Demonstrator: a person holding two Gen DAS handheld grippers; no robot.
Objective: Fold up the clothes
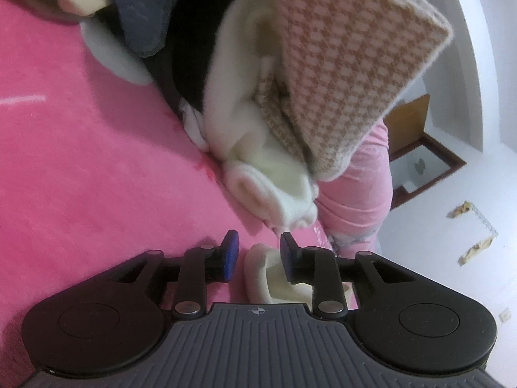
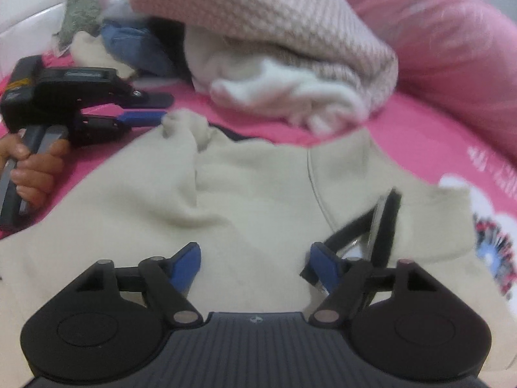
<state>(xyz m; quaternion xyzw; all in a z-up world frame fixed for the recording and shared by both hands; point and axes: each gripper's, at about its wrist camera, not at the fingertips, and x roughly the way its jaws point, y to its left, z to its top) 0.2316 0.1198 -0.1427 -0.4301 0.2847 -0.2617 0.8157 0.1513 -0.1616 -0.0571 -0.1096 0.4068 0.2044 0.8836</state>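
Note:
A cream sweatshirt (image 2: 258, 187) lies spread on the pink bed sheet (image 2: 420, 135). My right gripper (image 2: 253, 263) hovers open over its near part, with cloth under the wide gap between the blue pads. At the far left corner of the garment a hand (image 2: 32, 168) holds my left gripper (image 2: 152, 108). In the left wrist view the left gripper (image 1: 258, 247) is open, and a rolled cream edge (image 1: 261, 274) lies between its fingers, unclamped. A black strap with a shiny strip (image 2: 381, 220) lies on the sweatshirt near my right finger.
A heap of clothes sits behind the sweatshirt: a tan houndstooth knit (image 1: 349, 58), white fleece (image 1: 245, 135), blue cloth (image 1: 142, 9) and black cloth (image 1: 194, 32). A pink pillow (image 2: 452, 48) lies at the right. Past the bed edge are white floor and a wooden frame (image 1: 416, 148).

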